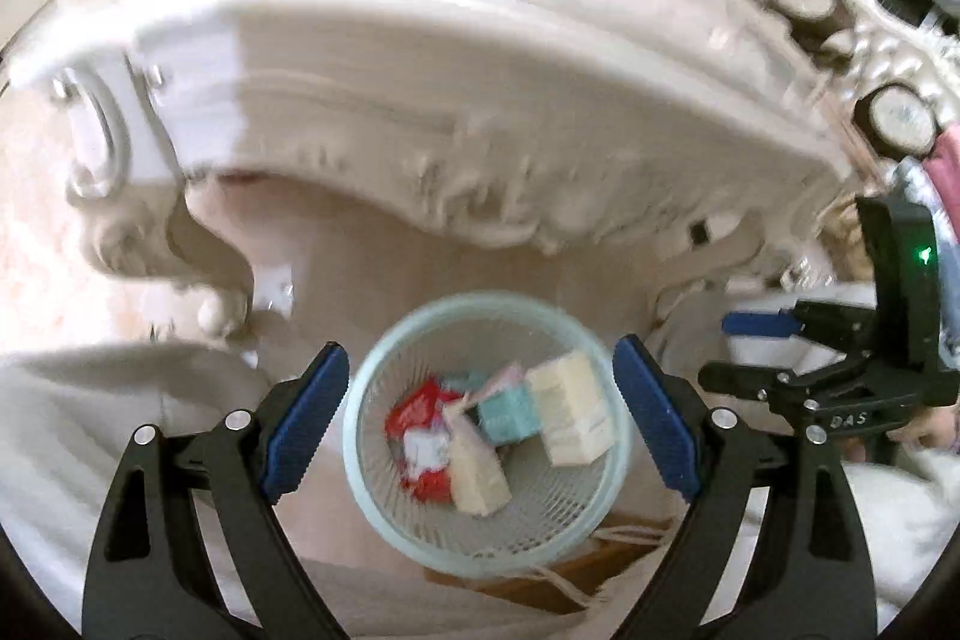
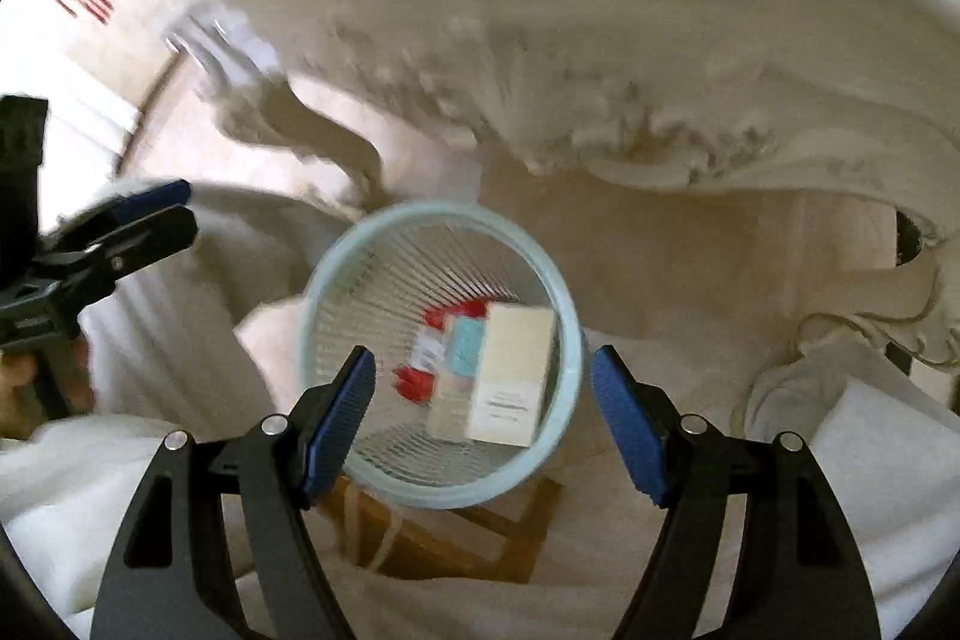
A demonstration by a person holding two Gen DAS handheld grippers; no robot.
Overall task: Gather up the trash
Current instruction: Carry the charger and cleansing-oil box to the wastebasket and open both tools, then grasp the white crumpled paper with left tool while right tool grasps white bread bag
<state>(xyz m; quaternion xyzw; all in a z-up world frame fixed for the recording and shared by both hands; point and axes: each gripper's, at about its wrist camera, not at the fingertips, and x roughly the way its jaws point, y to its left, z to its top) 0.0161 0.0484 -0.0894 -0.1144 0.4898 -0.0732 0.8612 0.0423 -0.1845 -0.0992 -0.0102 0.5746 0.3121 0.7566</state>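
Directly below both cameras stands a pale blue mesh wastebasket [image 1: 487, 436], round-rimmed and upright, with trash already lying in its bottom. From the left wrist view, the left gripper [image 1: 480, 418] hangs above the basket with its blue-padded jaws spread wide, one to each side of the rim and nothing between them. From the right wrist view, the right gripper [image 2: 483, 427] is likewise over the basket [image 2: 441, 352], jaws spread and empty.

Inside the basket lie a cream carton [image 1: 570, 415], a teal box [image 1: 509, 415], a smaller cream box [image 1: 477, 478] and a red and white wrapper [image 1: 420, 433]; a pinkish item behind the teal box is too blurred to identify. The right view shows the cream carton [image 2: 513, 373] leaning against the teal box [image 2: 465, 346], with the red wrapper [image 2: 420, 376] beyond them.

The basket sits against white fabric [image 1: 90, 418], and under its near edge is a brown item with cream cord handles [image 2: 432, 532], apparently a paper bag.

Further off, an ornate carved cream-coloured piece of furniture [image 1: 480, 148] arches over the basket; items on its top are blurred. At the right edge of the left view the other gripper [image 1: 780, 346] appears side-on, jaws apart.
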